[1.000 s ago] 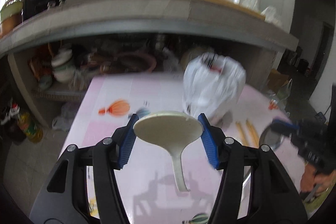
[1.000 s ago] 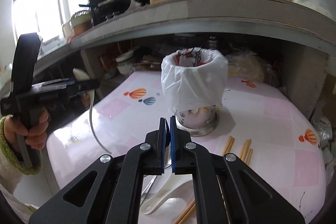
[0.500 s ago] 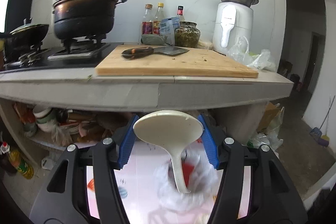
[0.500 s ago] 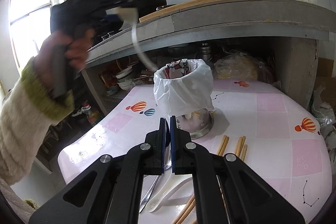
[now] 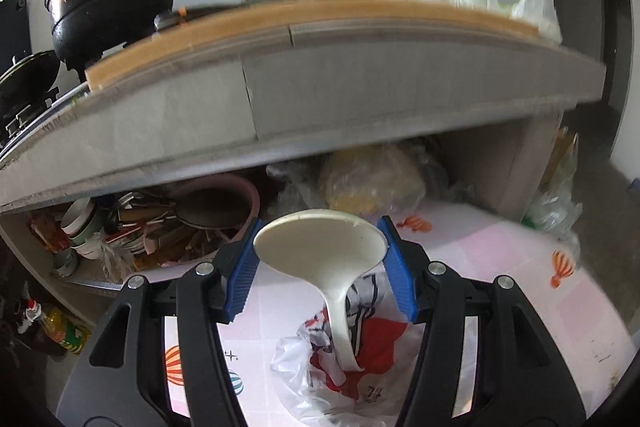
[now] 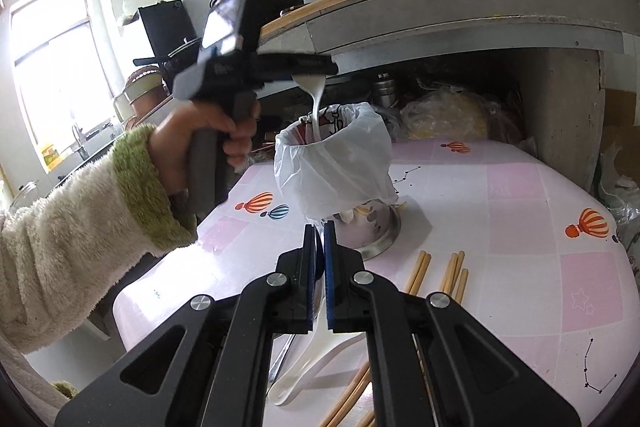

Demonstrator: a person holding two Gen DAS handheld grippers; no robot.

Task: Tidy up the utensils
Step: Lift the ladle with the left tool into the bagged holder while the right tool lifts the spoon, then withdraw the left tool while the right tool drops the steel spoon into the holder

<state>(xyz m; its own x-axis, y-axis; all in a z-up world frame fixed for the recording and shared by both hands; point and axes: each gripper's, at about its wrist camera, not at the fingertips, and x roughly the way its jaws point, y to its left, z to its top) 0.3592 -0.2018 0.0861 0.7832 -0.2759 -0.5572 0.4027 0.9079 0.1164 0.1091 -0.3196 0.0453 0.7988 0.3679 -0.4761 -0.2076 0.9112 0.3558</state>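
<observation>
My left gripper (image 5: 320, 261) is shut on the bowl of a white ladle (image 5: 320, 251). The handle hangs down into the mouth of a bag-lined holder (image 5: 352, 375). The right wrist view shows the left gripper (image 6: 312, 65) level above the holder (image 6: 334, 167), with the ladle (image 6: 316, 95) handle dipping inside. My right gripper (image 6: 319, 239) is shut and empty, low over the table in front of the holder. Several wooden chopsticks (image 6: 452, 275), a white spoon (image 6: 308, 367) and a metal utensil lie on the table beneath it.
The pink table (image 6: 520, 227) with balloon prints stands under a grey kitchen counter (image 6: 460, 15). The counter's underside is close above the holder. Bags and dishes fill the shelf (image 5: 168, 223) behind the table.
The left gripper rose with the ladle, moved right over the holder, then came down so the handle now enters the bag opening. The right gripper stayed shut and nearly still.
</observation>
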